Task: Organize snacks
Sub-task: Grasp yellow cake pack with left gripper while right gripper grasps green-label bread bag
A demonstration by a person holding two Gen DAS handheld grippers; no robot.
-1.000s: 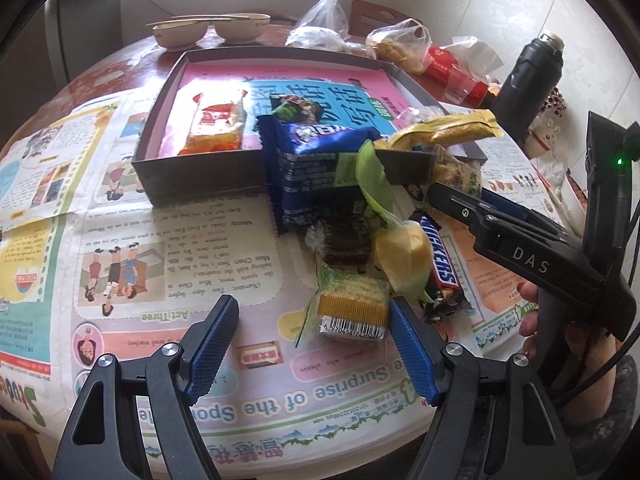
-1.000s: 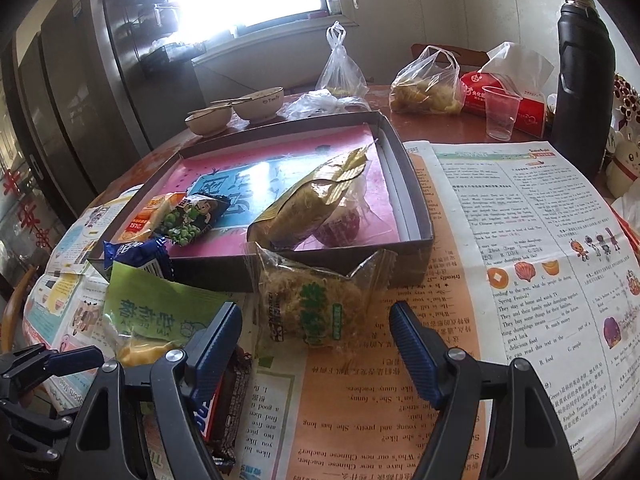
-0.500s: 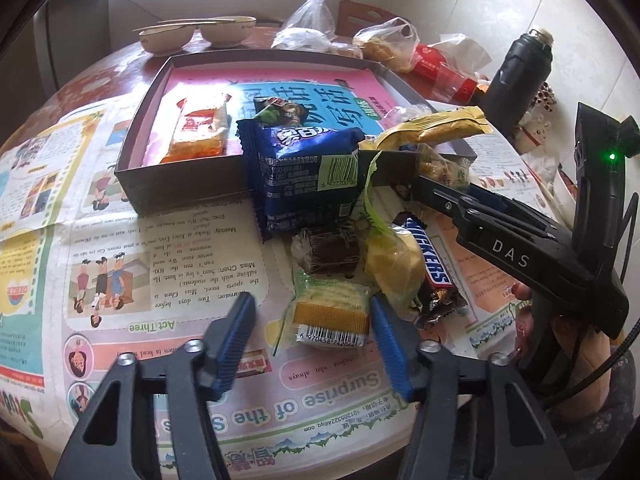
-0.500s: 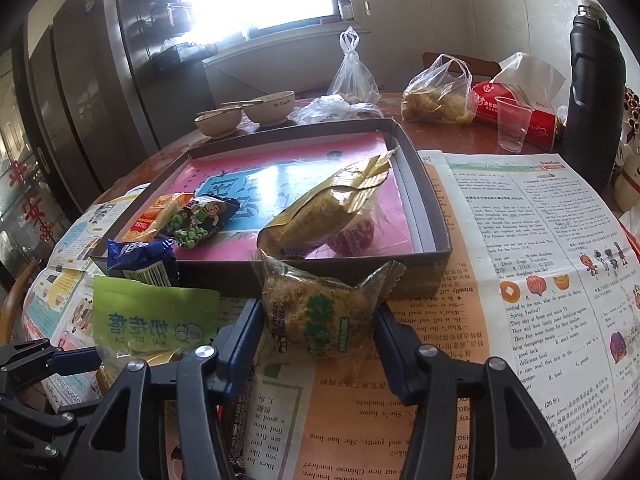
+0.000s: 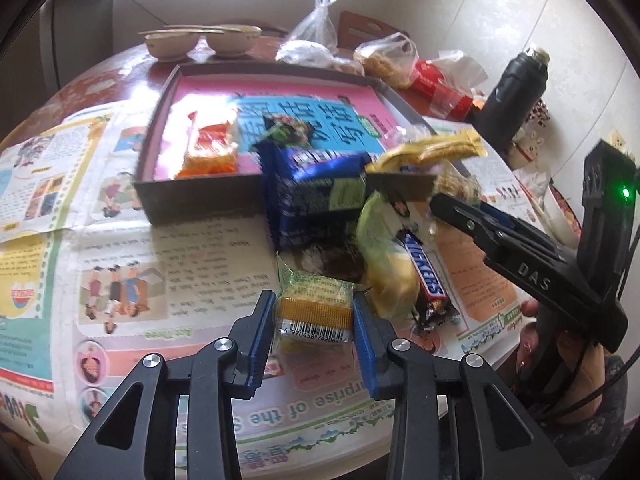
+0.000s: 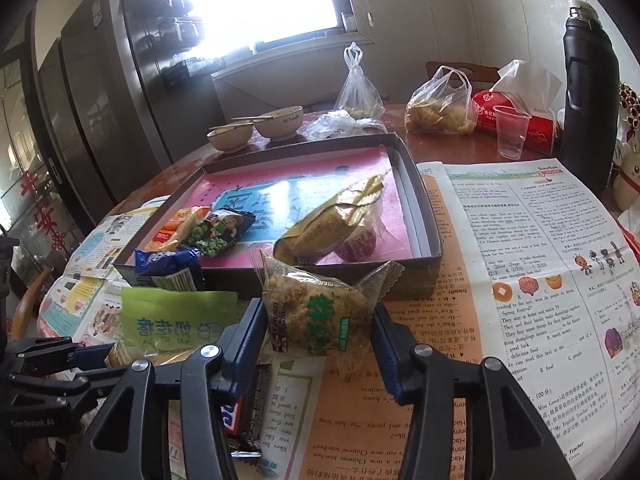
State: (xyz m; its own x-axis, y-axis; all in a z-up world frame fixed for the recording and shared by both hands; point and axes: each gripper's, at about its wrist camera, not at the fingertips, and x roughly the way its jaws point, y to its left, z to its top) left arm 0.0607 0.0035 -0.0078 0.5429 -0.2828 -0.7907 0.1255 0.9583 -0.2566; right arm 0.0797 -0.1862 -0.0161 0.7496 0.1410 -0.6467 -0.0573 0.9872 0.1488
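My left gripper [image 5: 314, 314] is shut on a small green-and-yellow cake packet [image 5: 314, 308] that lies on the newspaper. My right gripper [image 6: 318, 322] is shut on a clear packet of brown floss cake [image 6: 316, 314] in front of the dark tray [image 6: 424, 224]. The tray, with a pink and blue liner, holds an orange packet [image 5: 208, 148], a green pea packet [image 6: 218, 232] and a gold packet [image 6: 332, 220]. A blue biscuit pack [image 5: 320, 196], a yellow-green packet [image 5: 386, 264] and a Snickers bar [image 5: 426, 276] lie in front of the tray.
Two bowls [image 6: 256, 128], plastic bags [image 6: 440, 108], a red tissue pack [image 6: 516, 120], a clear cup [image 6: 512, 132] and a black flask [image 6: 588, 100] stand behind and right of the tray. Newspaper [image 6: 540, 260] covers the round table.
Both grippers moved forward and closed, the left on the green-and-yellow cake packet and the right on the floss cake packet.
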